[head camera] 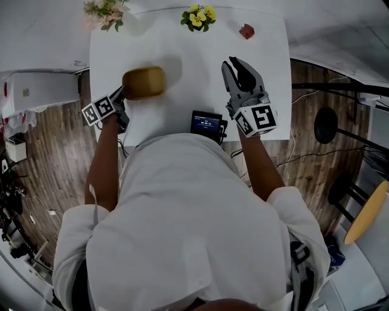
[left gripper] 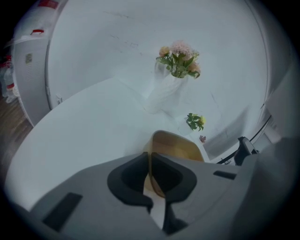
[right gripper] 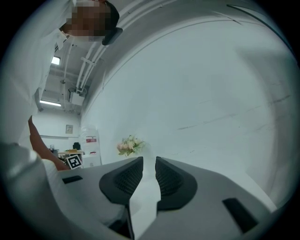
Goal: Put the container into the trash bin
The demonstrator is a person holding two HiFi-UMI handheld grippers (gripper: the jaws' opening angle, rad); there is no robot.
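1. Noted a small screened device (head camera: 206, 123) at the near edge of the white table (head camera: 182, 97), between the two forearms and touching neither tool.
2. Found the left gripper (left gripper: 149, 164) pinched almost fully shut on the thin wall of the container (head camera: 144, 82), with the tan rim sandwiched between the dark pads and the tool angled down toward the tabletop.
3. Placed the container on the table, left of centre, with its long axis running left to right in the head view. Read the grip as sitting at its left end, with the body stretching ahead and to the right of the jaws.
4. Found the right gripper (right gripper: 149, 160) held level over the table's right half, jaws a narrow slot apart and clasping nothing, well apart from the container.
5. Judged the left hand the nearer one, already in place for the lift.
6. Saw pink flowers (head camera: 104, 11) and yellow flowers (head camera: 199, 16) at the far edge, apart from the container.
7. Spotted a white box (head camera: 36, 91) off the table's left side. Took it for the likely bin but could not confirm it. If so, reckoned the carry would go up and leftward.
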